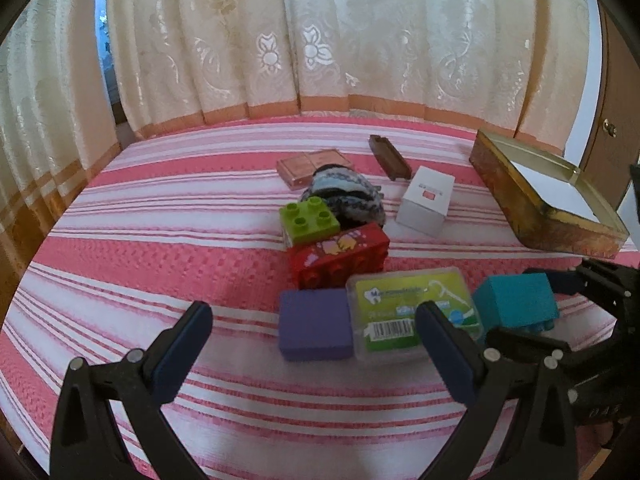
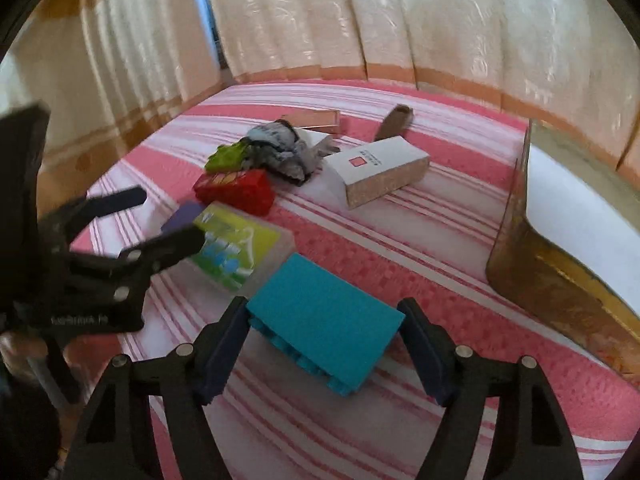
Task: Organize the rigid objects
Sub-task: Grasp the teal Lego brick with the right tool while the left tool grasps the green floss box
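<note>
From the left wrist camera, the left gripper (image 1: pixel 314 316) hangs low over the striped pink-and-white bedspread (image 1: pixel 160 264), its jaws spread wide and released, with nothing between them. Just ahead of its fingers a purple block (image 1: pixel 314 326) lies touching a clear floss-pick case (image 1: pixel 408 312) with a green label. Behind these sit a red brick (image 1: pixel 340 256) and a green brick (image 1: pixel 308 218), with a bundle of striped knit fabric (image 1: pixel 348 196) against them. Farther back are a white box (image 1: pixel 426 200), a pink flat case (image 1: pixel 314 166) and a brown bar (image 1: pixel 390 156). An open tin (image 1: pixel 532 208) with a white floor stands at the right. The right gripper (image 1: pixel 532 320) reaches in from the right edge, its fingers on either side of a teal brick (image 1: pixel 516 306). Cream lace curtains (image 1: pixel 280 40) hang behind the bed.

From the right wrist camera, the right gripper (image 2: pixel 324 340) points forward and down, its jaws bracketing the teal brick (image 2: pixel 324 316), which sits tilted between the pads; the left pad touches its edge, the right pad is close, and whether the grip is tight cannot be told. The brick is over the bedspread (image 2: pixel 420 248), near the tin (image 2: pixel 540 264) at the right. The left gripper (image 2: pixel 160 220) appears blurred at the left, its jaws apart over the floss-pick case (image 2: pixel 240 244).
</note>
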`<state>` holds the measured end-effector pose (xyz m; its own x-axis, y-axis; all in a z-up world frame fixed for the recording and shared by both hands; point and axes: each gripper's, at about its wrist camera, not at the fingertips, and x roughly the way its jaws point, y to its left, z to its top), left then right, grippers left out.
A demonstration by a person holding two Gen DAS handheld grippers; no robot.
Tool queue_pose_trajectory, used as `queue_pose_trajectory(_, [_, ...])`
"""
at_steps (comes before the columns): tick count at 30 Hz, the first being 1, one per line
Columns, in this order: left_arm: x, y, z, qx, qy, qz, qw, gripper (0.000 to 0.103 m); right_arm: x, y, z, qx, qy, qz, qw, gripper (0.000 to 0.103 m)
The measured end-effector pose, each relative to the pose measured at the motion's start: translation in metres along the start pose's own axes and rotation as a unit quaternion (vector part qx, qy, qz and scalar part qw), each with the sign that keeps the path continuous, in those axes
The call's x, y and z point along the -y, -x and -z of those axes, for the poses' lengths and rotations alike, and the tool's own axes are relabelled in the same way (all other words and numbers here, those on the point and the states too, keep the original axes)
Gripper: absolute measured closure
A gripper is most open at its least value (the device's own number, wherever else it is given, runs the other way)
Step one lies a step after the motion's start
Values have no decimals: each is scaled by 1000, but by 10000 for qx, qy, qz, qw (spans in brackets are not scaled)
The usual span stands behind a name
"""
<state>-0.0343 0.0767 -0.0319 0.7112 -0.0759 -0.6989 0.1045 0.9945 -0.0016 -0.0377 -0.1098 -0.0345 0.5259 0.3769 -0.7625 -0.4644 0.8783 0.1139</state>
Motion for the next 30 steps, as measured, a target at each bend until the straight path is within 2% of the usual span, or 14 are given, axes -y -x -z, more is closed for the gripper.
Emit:
queue_pose_trajectory(5, [3,4,-1,-50,45,308,9995,0,0,-8,-6,-4,169,160,9997,26])
queue_pose_trajectory(9, [9,0,-5,-173,15,500,9986,0,6,-21,-11,-77,185,57,9998,26])
queue_pose_trajectory(10, [11,-1,-6,-204,11,554,9983,0,7,-20,-9,-104,175,25,9998,31])
queue_pose_trajectory(15, [28,-10,-12,-327,-27,679,9972,0,9,-7,3,-83,297,269,9992,31])
queue_pose_trajectory(21, [51,-26,-15,-398,-368,164,9984,0,27,13,20,38,62,349,9994,31])
queue_pose_trajectory(26, [63,-35,-12,-490,-745,-405,9952,0,42,21,27,180,-169,446,9987,31])
queue_pose_trajectory(30, [57,-34,-11,-497,-754,-417,9950,0,54,24,30,200,-471,298,9982,31])
